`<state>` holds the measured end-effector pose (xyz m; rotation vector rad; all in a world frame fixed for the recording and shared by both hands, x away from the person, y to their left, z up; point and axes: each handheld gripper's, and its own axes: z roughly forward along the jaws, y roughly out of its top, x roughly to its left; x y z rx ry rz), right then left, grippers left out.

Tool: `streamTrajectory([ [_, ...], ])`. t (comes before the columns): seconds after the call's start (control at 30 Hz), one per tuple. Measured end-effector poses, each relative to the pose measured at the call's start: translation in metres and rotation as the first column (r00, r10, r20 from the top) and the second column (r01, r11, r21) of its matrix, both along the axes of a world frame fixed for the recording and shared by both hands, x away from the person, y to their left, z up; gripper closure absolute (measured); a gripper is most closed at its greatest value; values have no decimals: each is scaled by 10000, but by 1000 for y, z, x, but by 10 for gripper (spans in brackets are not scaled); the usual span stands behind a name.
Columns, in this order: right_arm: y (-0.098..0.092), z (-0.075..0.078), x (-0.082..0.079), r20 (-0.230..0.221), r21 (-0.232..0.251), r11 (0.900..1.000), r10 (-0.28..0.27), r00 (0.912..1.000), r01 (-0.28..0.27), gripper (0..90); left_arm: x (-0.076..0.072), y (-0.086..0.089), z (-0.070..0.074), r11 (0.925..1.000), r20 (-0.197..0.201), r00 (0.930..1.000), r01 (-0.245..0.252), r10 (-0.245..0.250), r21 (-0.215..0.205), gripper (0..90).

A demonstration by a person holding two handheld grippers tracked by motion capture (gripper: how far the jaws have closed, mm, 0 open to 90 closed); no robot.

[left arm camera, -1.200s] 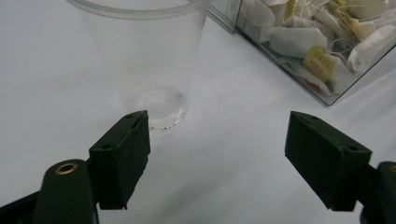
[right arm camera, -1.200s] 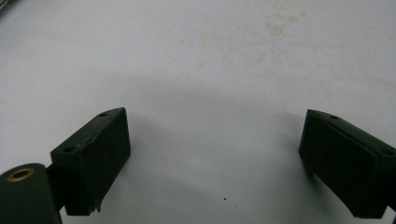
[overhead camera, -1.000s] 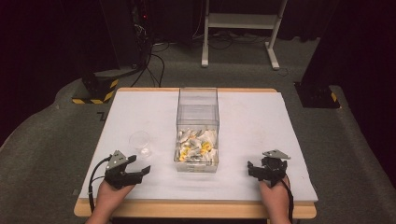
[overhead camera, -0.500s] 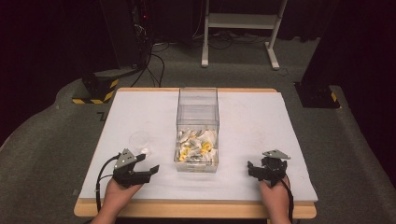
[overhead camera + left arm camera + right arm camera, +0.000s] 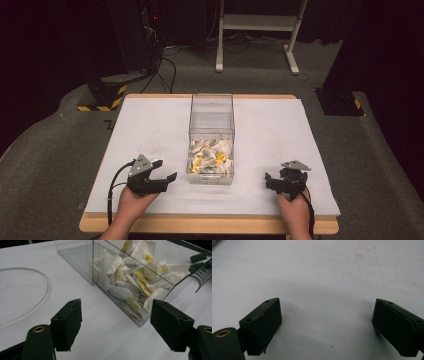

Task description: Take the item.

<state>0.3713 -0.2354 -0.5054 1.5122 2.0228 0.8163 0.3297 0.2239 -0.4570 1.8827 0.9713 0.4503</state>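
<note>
The left gripper, jaws wide, sits at eight o'clock of the clear box; the tea bags lie at its near end. Best to lift over the wall, then dip (right gripper, also wide, idles).

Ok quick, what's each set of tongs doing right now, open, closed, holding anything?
Left tongs: open, holding nothing, aimed toward the clear box of tea bags.
Right tongs: open, holding nothing, over the bare white table.
</note>
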Motion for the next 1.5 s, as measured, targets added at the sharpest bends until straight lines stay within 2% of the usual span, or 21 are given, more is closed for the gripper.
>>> streamTrajectory([
  [0.27,0,0,0,3,-8,10000,18,10000,-18,89,3,-6,8,9999,171,9998,100,-99,-103,259],
  [0.5,0,0,0,-21,6,10000,13,10000,-13,89,6,-11,13,9997,147,9997,215,-213,-109,259],
  [0.97,0,0,0,-26,4,10000,30,10000,-30,89,16,-24,32,9987,351,9984,455,-447,-215,264],
  [1.27,-1,0,0,-20,-2,10000,48,10000,-48,88,22,-38,41,9962,401,9958,833,-822,-270,273],
  [1.5,-1,0,0,-17,2,10000,47,10000,-47,89,28,-49,43,9939,292,9941,1056,-1048,-301,273],
])
